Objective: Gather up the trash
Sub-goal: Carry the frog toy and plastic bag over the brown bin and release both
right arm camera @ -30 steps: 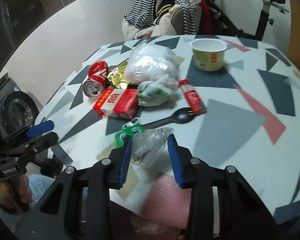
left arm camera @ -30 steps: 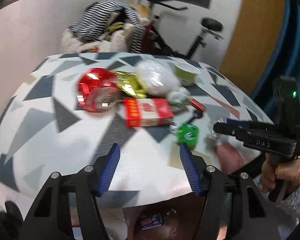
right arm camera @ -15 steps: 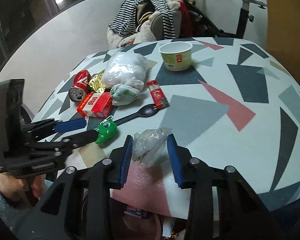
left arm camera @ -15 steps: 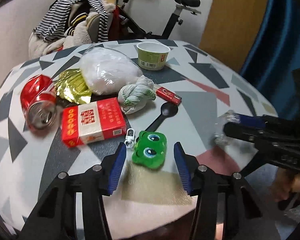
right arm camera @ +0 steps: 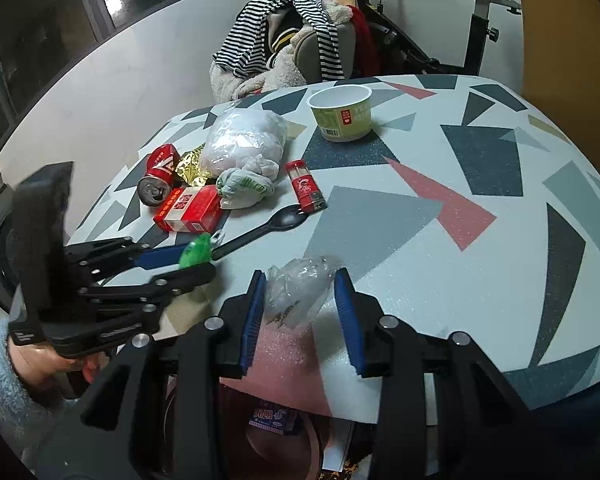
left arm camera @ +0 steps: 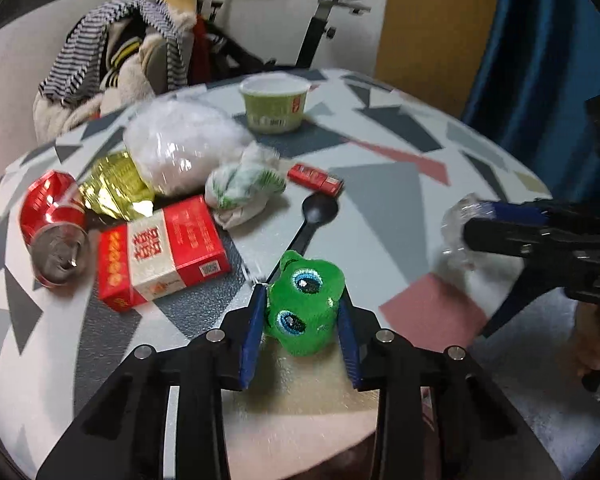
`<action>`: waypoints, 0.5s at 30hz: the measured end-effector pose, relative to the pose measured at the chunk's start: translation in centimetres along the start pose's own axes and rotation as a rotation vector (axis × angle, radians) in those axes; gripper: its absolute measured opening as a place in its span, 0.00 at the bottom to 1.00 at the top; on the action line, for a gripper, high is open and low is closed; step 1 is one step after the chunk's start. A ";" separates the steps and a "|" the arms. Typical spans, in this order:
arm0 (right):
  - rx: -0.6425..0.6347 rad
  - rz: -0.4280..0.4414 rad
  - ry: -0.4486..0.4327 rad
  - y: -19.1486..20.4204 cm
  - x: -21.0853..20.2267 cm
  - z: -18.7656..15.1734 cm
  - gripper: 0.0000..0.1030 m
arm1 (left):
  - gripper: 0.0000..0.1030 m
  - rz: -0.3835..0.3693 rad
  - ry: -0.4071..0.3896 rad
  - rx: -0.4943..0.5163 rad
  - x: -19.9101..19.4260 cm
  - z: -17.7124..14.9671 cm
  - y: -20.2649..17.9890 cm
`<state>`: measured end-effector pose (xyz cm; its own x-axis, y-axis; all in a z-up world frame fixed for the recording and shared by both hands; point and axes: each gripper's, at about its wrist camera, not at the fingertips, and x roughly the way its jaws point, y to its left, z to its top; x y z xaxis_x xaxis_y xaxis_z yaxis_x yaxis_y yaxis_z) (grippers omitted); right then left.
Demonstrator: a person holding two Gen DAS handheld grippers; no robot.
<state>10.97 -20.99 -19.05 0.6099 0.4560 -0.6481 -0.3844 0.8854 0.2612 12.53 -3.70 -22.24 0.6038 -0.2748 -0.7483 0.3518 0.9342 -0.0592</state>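
The left hand-held gripper (left arm camera: 302,316) is closing on the green frog toy (left arm camera: 305,305) at the counter's (left arm camera: 388,216) six o'clock edge; its soft, round body may squirt free. The right hand-held gripper (right arm camera: 300,304) pinches a crumpled clear wrapper (right arm camera: 300,290) near that edge; such slick film could slip out.

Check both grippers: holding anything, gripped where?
Left gripper, jaws closing, pinches the green frog toy by its sides. Right gripper holds the crumpled clear wrapper across its middle.
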 end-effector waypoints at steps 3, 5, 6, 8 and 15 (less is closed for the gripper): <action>-0.002 0.004 -0.009 0.3 -0.6 -0.1 0.37 | 0.33 -0.017 -0.034 0.003 -2.2 0.1 -0.3; -0.006 0.009 -0.015 0.5 -0.9 -0.2 0.37 | 0.33 -0.030 -0.058 0.002 -3.7 0.1 -0.6; -0.010 0.013 -0.019 0.7 -1.1 -0.3 0.37 | 0.33 -0.037 -0.071 -0.002 -4.6 0.0 -0.7; -0.023 0.022 -0.023 1.2 -1.7 -0.6 0.37 | 0.33 -0.069 -0.091 -0.019 -6.1 -0.3 -0.8; -0.069 0.042 -0.015 3.1 -2.7 -2.0 0.37 | 0.33 -0.146 -0.077 -0.040 -9.3 -4.2 -1.7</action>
<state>6.75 -19.64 -17.91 0.6026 0.4942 -0.6266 -0.4560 0.8576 0.2379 3.26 -1.80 -17.94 0.6021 -0.4231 -0.6772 0.4116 0.8912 -0.1908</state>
